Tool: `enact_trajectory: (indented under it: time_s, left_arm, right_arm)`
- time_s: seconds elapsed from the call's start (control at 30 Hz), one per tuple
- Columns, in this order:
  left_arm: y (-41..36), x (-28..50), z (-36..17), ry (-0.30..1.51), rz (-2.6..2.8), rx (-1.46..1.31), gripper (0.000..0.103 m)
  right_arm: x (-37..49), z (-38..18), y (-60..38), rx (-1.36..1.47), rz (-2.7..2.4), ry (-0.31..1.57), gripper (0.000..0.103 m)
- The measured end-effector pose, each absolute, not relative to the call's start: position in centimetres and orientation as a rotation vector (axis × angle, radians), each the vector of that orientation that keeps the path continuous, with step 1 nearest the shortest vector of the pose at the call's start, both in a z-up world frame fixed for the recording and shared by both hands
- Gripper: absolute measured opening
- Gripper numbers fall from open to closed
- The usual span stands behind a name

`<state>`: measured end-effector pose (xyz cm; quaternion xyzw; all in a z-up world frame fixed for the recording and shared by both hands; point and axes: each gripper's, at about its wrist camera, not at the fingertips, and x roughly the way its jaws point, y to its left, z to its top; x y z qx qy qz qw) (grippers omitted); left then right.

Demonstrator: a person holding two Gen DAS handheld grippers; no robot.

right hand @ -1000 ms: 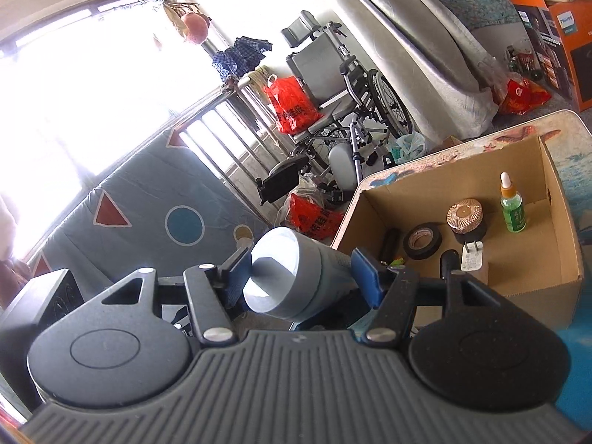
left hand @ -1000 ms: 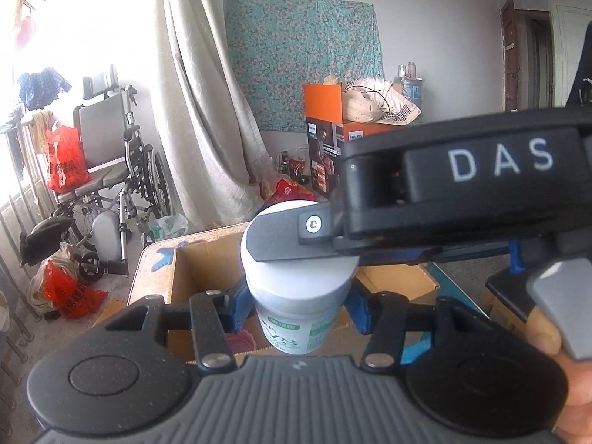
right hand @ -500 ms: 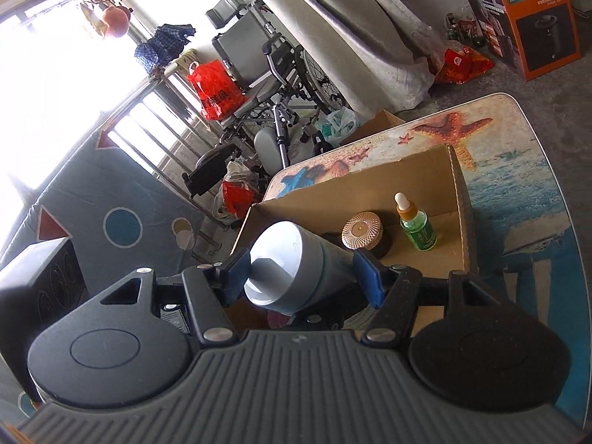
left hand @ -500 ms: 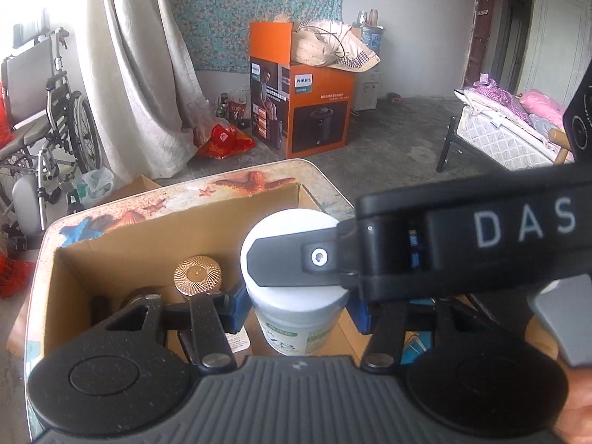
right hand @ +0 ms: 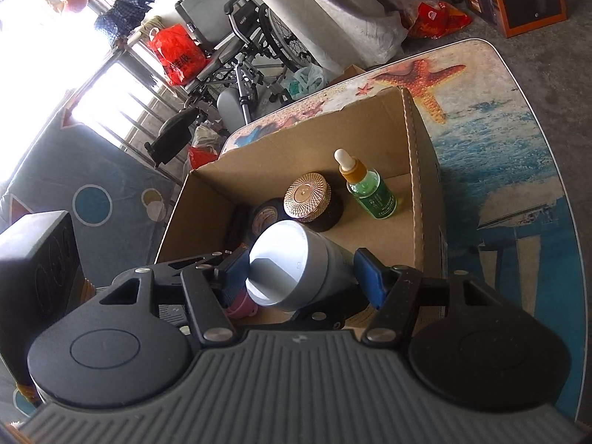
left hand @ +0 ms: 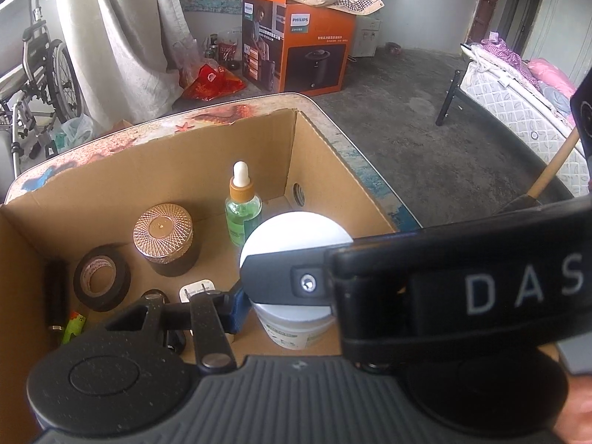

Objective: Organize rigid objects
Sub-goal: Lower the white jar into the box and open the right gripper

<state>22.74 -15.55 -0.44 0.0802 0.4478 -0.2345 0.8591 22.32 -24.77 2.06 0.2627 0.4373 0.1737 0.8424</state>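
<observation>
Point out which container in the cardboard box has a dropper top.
The green glass bottle standing upright near the box's far corner: white dropper bulb, amber collar. The dark jar beside it has a flat copper-coloured patterned lid.

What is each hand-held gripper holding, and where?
Both grip one white jar: left hand-held gripper and right hand-held gripper clamp its sides.

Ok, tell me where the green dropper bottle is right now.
The green dropper bottle stands upright inside the cardboard box, toward its far right corner, just right of the gold-lidded jar; the right wrist view shows the same.
</observation>
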Motion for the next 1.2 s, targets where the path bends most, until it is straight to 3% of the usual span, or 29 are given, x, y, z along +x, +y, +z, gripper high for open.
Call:
enact_trajectory:
  time_s: [0.27, 0.63, 1.2]
  left_arm:
    - [-16.2, 22.8, -0.6, 0.914, -0.486, 0.179, 0.055]
    - [-16.6, 21.3, 0.9, 0.809, -0.47, 0.21, 0.082]
    - [-14.9, 16.9, 4.7, 0.694, -0.475, 0.176, 0.09]
  right_arm:
    - [22.6, 1.7, -24.5, 0.522, 0.357, 0.908, 0.063]
    - [21.7, 2.4, -24.8, 0.524, 0.329, 0.836, 0.064]
    - [16.0, 7.6, -24.7, 0.526, 0.306, 0.609, 0.072]
